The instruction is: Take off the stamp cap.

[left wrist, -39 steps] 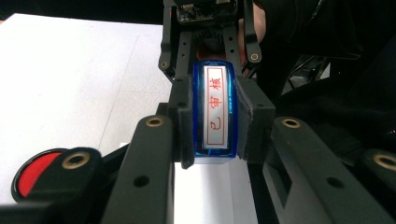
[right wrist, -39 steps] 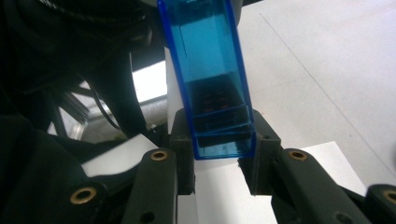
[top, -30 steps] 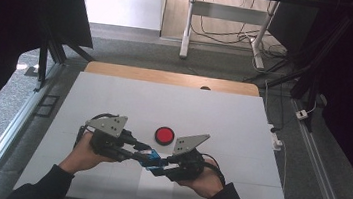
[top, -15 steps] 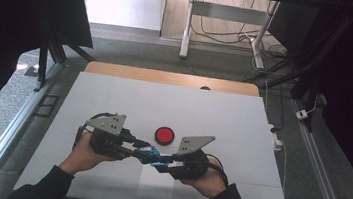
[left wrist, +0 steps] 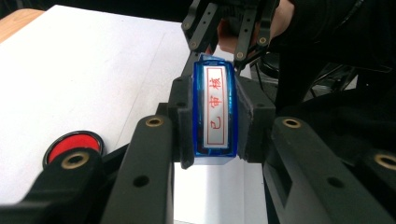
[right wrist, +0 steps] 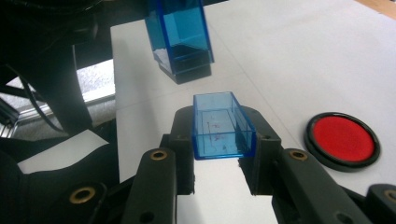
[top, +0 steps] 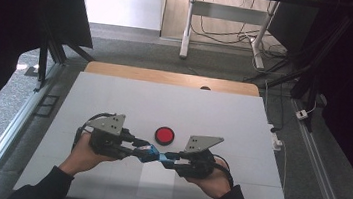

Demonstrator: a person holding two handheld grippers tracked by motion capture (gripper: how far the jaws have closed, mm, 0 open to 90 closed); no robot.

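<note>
A blue stamp body (left wrist: 215, 112) with a white label and red characters is clamped in my left gripper (left wrist: 212, 123). Its clear blue cap (right wrist: 220, 125) sits between the jaws of my right gripper (right wrist: 219, 140), which is shut on it. The stamp body (right wrist: 180, 37) hangs a short gap beyond the cap, its dark base turned toward it. In the high view the left gripper (top: 139, 149) and right gripper (top: 168, 157) meet tip to tip near the table's front, with the blue stamp (top: 151, 153) between them. A round red ink pad (top: 164, 135) lies just behind them.
The white table (top: 114, 97) spreads wide to the left, right and far side of the hands. The red ink pad (right wrist: 342, 139) lies close beside my right gripper's jaw. A wooden strip (top: 167, 77) runs along the far edge.
My right gripper has drawn a little to the right with the cap. The left gripper and stamp body have stayed almost still.
</note>
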